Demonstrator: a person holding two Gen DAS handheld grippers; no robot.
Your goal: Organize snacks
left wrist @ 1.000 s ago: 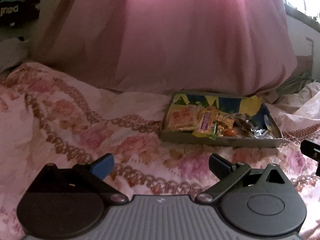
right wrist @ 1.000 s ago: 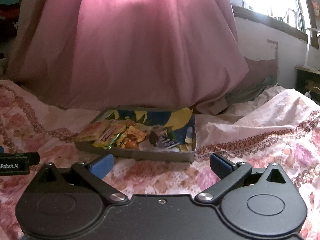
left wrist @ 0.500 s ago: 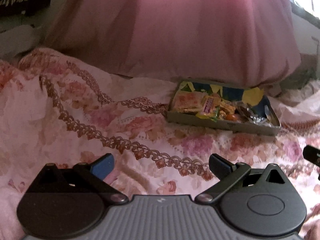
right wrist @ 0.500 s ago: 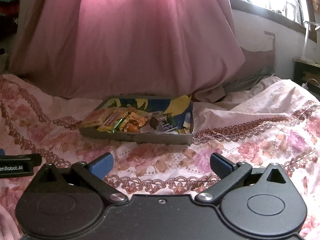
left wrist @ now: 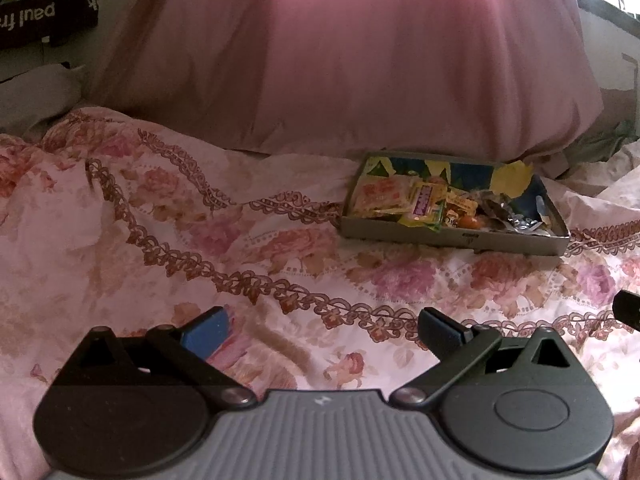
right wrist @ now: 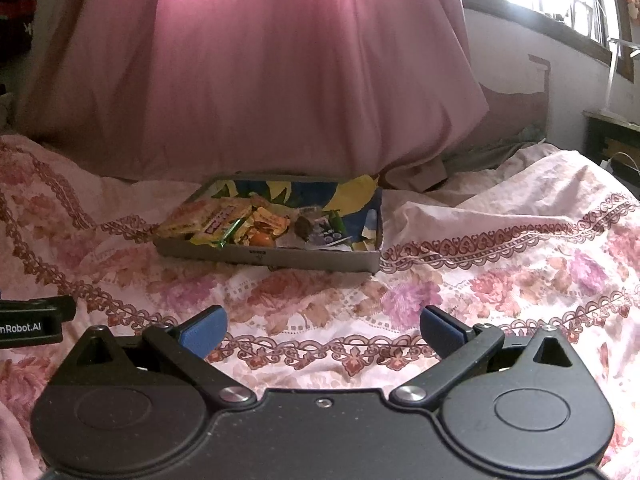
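Both claws stand wide and carry nothing. The left claw (left wrist: 322,330) hangs low over the floral bedspread (left wrist: 200,248), its fingers spread with only cloth between them, and the right claw (right wrist: 322,328) does the same just beside it; a corner of each claw body shows at the other view's edge.

Over the last second both have drawn back from the snack box (left wrist: 452,236). A second ago the box sat close in front of the fingers; now a broad stretch of bedspread lies between, and the box shows smaller, at about 1 o'clock from the left claw and 12 o'clock from the right.

The box rests on the bed, touching the foot of the pink curtain (left wrist: 400,60). The snacks (left wrist: 420,204) lie heaped inside it: flat orange and yellow packets toward 9 o'clock, a small orange sweet near the front wall, foil and dark wrappers toward 3 o'clock.

In my judgement the retreat, with nothing held and no wrapper outside the box, means the sorting is either finished or not yet begun.
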